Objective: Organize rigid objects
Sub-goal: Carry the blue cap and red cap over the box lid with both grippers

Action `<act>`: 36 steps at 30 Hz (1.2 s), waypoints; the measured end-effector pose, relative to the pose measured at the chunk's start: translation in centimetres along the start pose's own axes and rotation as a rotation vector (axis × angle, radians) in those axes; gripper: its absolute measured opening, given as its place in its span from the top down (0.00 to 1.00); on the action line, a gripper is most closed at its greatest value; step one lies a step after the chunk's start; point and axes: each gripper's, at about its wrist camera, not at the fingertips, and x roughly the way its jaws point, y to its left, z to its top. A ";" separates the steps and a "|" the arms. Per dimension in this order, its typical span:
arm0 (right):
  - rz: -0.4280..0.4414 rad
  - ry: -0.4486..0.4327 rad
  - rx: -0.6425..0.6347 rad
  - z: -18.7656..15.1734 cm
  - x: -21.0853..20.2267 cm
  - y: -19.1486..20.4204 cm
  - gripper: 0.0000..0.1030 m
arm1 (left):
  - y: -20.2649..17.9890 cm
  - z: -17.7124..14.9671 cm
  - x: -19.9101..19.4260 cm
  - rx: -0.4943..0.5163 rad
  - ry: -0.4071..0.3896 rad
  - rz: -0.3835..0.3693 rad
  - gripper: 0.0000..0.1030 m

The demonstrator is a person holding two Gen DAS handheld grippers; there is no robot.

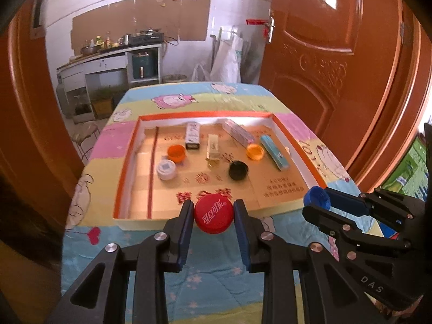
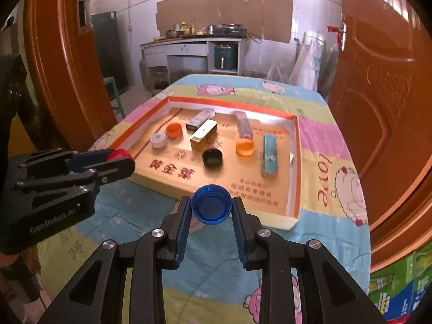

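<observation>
While sitting pinched between the pads of the left gripper [image 1: 214, 216], red cap [image 1: 214, 216] riding printed top toward the camera, held in the air just short of the near edge of the tray [image 1: 318, 181]. Blue cap [image 2: 212, 204] getting squeezed the same way by the right gripper [image 2: 212, 206], hollow side facing the lens, also hanging near the tray's near edge, toward its right portion. Both sets of jaws pressing on cap sidewalls, not spread, nothing loose between them.

Key relation: tray lying ahead of and below both grippers, so coming move probably going forward and down over the near rim. Left gripper lining up nearer the tray's left-centre, right gripper nearer the right side; no crossing needed. Caps being round, no long axis to worry about, only which face ends up on top.

Inside the tray, already resting: white cap [image 1: 166, 170] and orange cap [image 1: 176, 153] grouping on the left, black cap [image 1: 238, 170] near the middle, second orange cap [image 1: 255, 152] right of it. Boxes lying along the back: gold box [image 2: 203, 134], patterned box [image 1: 192, 135], long pale box [image 1: 239, 133], blue box [image 1: 274, 152], long axes running roughly front to back. Likely landing spots looking like the open floor in front of the caps, near the red printed characters.

Risk worth flagging: near rim standing up, a low approach possibly clipping it. Tray sitting on a cartoon-print cloth [image 1: 108, 243] covering the table.
</observation>
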 end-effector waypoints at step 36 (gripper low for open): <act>-0.082 0.002 0.001 8.7 6.9 -6.7 0.70 | 4.8 8.4 7.8 -0.029 0.024 0.059 0.70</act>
